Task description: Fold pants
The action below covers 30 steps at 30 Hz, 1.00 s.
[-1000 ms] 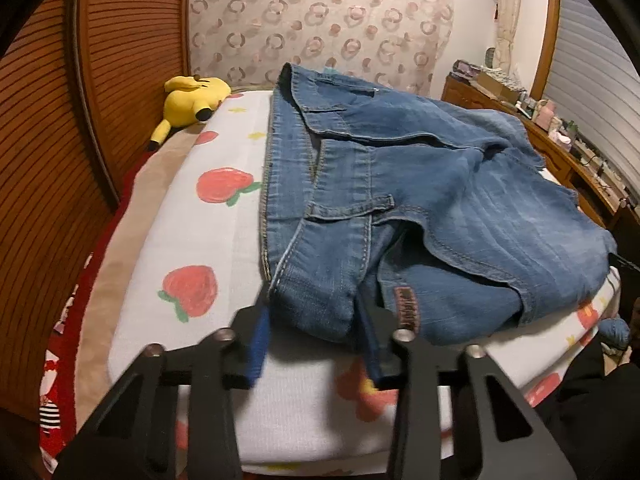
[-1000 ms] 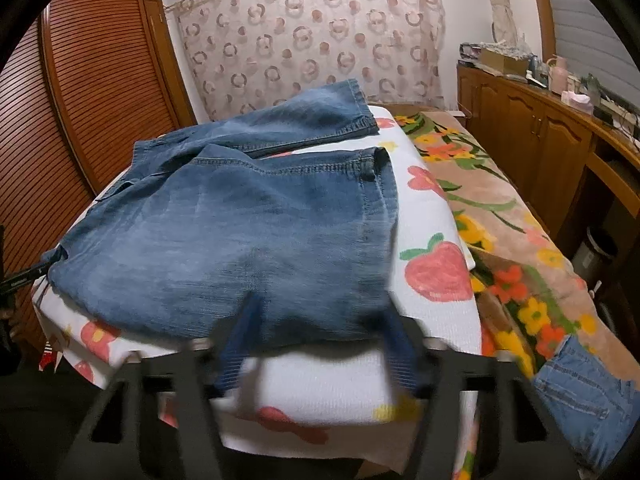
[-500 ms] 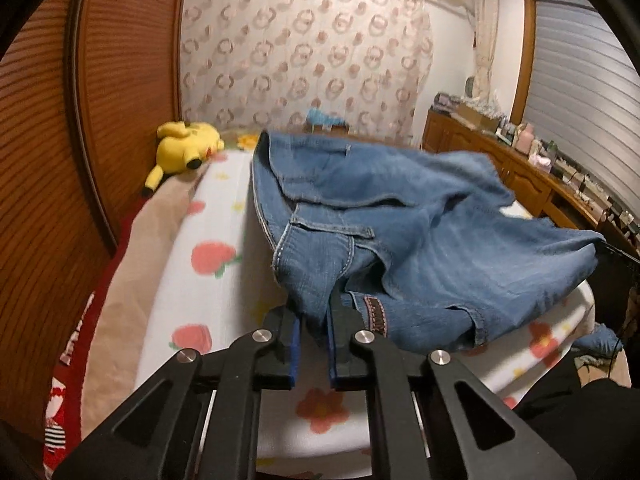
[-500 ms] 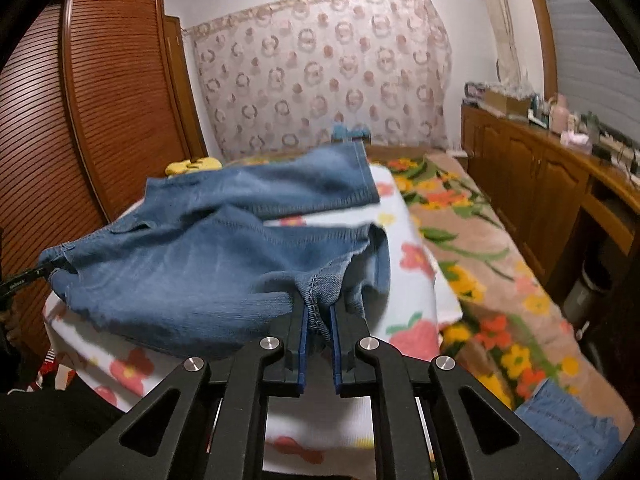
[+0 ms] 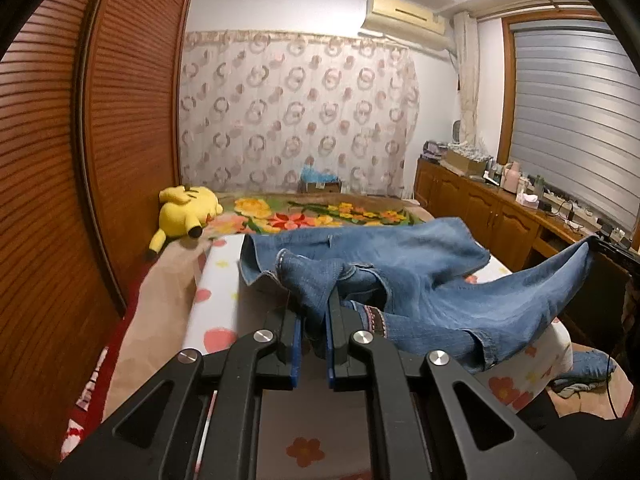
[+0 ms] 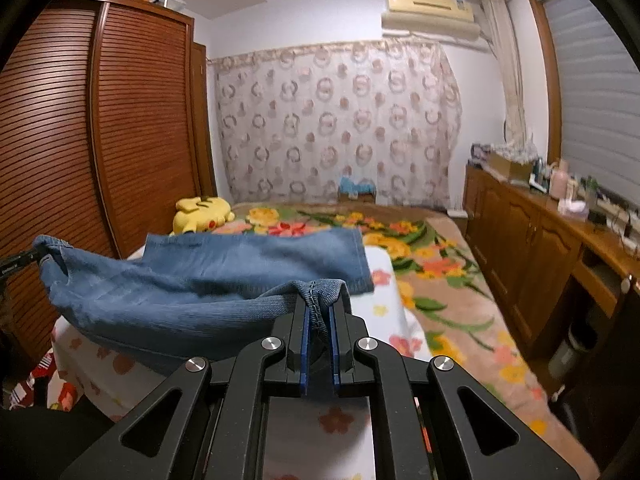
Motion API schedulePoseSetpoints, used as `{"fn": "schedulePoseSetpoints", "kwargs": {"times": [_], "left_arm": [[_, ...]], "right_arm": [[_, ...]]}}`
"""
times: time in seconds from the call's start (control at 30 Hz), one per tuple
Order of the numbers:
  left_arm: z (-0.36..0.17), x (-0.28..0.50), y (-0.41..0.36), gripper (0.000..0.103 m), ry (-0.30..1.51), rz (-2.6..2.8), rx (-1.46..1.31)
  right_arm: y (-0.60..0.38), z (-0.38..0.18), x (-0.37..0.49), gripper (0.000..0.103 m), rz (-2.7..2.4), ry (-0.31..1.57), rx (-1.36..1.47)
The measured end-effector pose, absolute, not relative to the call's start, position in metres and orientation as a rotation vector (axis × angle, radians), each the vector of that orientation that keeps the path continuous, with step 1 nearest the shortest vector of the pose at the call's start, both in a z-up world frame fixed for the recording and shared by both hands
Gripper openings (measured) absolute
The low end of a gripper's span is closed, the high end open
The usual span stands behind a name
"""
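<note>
Left gripper point(image 5: 311, 320) clamped on jeans point(image 5: 420, 280) waistband, right gripper point(image 6: 319, 312) pinching seemingly a hem, over bed point(image 6: 460, 300)

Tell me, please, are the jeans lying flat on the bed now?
No: the jeans sag, near edge raised by both clamped grippers.

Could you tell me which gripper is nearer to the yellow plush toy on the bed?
Left. The left gripper holds the jeans on the toy's side of the bed; the right gripper holds them on the far side from the toy.
</note>
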<state>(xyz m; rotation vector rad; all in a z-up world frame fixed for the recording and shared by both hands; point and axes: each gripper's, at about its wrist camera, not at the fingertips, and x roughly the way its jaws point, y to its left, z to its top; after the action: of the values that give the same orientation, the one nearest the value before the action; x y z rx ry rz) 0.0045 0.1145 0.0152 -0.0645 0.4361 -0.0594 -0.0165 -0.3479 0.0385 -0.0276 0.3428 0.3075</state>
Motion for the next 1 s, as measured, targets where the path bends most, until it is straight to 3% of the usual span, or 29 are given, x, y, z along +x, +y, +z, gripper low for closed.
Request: {"fn": "schedulePoseSetpoints", "kwargs": {"times": [0.43,1.0], "left_arm": [[-0.015,0.028,0.116,0.010,0.504,-0.032,-0.057],[-0.025,0.109,0.118,0.010,0.549,-0.007,-0.025]], "right_arm": [[-0.333,0.012,0.021,0.008,0.320,0.368,-0.078],[-0.313,0.018,0.121,0.008,0.281,0.396,-0.108]]}}
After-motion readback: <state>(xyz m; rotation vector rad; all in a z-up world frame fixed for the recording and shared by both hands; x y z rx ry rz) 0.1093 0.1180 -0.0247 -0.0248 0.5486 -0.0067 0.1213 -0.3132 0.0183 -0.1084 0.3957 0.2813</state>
